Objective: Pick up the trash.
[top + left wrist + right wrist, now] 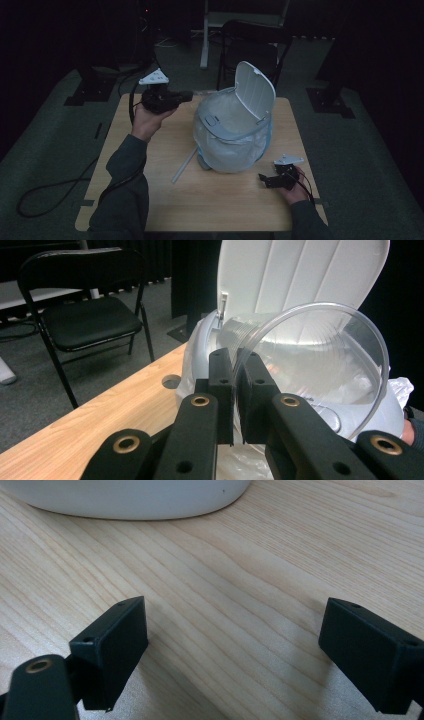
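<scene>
We see the left tongs (235, 365) clamped on the rim of a clear plastic cup (320, 360), the two black jaws nearly together with the thin wall pinched between them. The cup lies on its side in the grip, its mouth turned toward the camera, held just beside the open top of a white bin (235, 130). In the high view the left tongs (186, 95) sit at the far left corner of the surface (165, 200), raised in the person's left hand (147, 117), their tips pointing at the bin; the cup there is too faint for us to make out with any certainty. The bin stands near the middle of the surface, its lid (255, 90) tipped up and back, a pale plastic liner (220, 150) bulging around its body. A thin pale strip (183, 166) lies flat on the wood at the bin's left foot. The right tongs (261, 178) rest low at the near right corner, jaws spread wide with bare wood grain between them (232, 645), the bin's white base (130, 500) just ahead. A black folding chair (85, 320) stands on the floor beyond the surface
</scene>
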